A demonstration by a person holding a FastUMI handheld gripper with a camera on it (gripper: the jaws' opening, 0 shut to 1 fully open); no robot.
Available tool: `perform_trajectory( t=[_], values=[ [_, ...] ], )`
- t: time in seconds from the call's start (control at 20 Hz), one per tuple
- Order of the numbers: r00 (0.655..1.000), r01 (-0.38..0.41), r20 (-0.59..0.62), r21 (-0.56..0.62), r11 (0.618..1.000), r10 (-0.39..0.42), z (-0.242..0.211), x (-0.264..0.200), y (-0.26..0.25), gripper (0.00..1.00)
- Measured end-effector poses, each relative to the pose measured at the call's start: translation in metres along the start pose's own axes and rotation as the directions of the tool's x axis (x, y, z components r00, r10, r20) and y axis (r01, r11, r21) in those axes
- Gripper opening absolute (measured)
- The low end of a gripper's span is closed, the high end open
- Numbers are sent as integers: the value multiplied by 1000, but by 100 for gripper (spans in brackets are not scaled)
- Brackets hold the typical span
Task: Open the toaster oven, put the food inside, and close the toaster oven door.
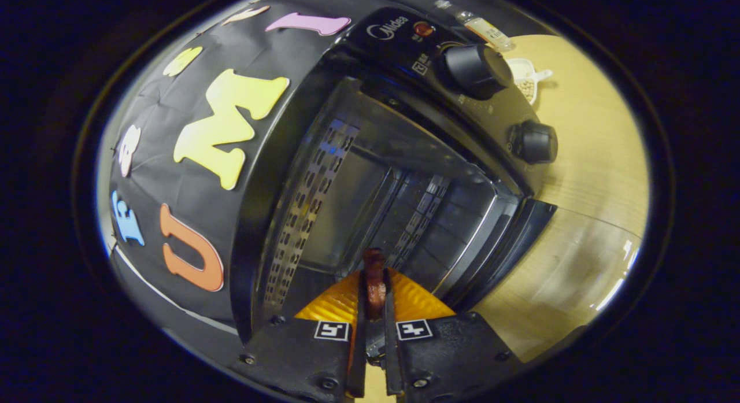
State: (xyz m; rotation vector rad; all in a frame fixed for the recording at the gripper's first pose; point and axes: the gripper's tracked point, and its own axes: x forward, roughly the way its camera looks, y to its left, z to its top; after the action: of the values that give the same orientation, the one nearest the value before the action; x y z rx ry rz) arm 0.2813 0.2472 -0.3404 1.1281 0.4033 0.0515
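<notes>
Reddish-brown and glossy, the food is a thin strip pinched between the two fingers, both pressing on it, so the gripper is clamped on it with hardly any gap. It points into the toaster oven, whose door is already swung open to the right of the cavity. The strip's far end sits just at the mouth of the cavity, above the dark floor inside.

The main risk, as I judge it, is letting go too early: the strip could land on the door or the sill rather than inside, and then closing would trap it. Tilting the hand could also scrape the perforated metal wall on the left, or knock the food loose. The open door is near the fingers' right side and could be bumped while backing out.

The oven stands on a pale wooden table. Two knobs sit on its control panel, and beyond them, farther off, a small white dish of pale bits rests on the table.
</notes>
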Motion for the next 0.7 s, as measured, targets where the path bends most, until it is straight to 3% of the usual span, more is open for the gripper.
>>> perform_trajectory(
  t=[0.2,0.35,0.45,0.55,0.7],
  values=[
    [999,44,0,-144,989,-44,-4,4,-2,23],
    [997,66,-7,-279,958,-71,-3,4,-4,28],
    [996,76,-15,-372,925,-88,-2,3,-4,32],
    [990,117,-10,-485,867,-139,1,2,-15,36],
    [984,136,-15,-573,808,-176,4,-3,-27,65]
  ],
)
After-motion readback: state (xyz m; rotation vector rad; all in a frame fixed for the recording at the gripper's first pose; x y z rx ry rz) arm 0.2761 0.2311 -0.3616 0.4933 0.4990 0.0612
